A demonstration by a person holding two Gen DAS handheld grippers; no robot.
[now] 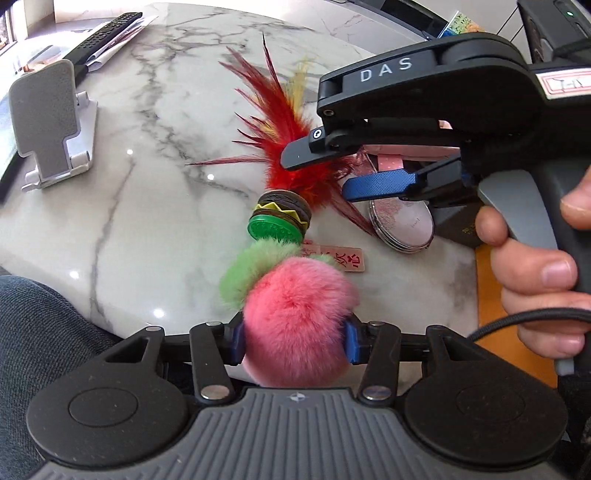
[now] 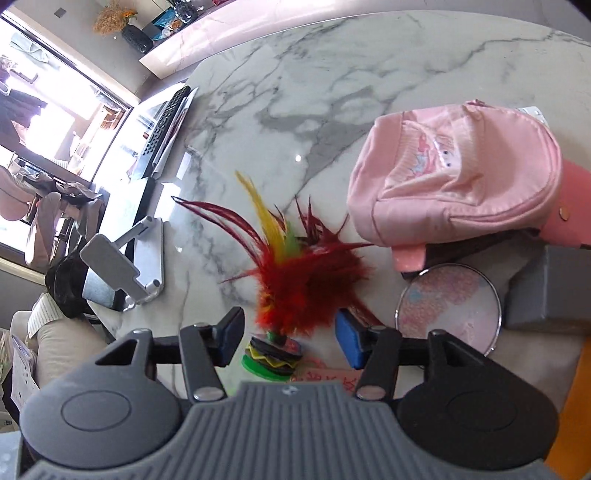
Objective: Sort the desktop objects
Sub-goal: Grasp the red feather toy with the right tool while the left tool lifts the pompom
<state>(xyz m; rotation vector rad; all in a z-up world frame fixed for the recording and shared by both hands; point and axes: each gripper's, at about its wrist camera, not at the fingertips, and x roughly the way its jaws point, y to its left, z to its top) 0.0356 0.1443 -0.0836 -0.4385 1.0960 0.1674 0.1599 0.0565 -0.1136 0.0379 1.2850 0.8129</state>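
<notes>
Marble-veined counter, lit from a window at upper left of the right wrist view. Sorting judged early: most items not yet grouped. Left gripper fingers pinching pink-and-green pompom at lower centre. Right gripper fingers spread either side of feather shuttlecock, not yet closed on it. Shuttlecock lying at frame centre: red, yellow and green plumes, stacked disc base, green bottom. Still loose: pink cap, round pink compact, phone stand, remote.
</notes>
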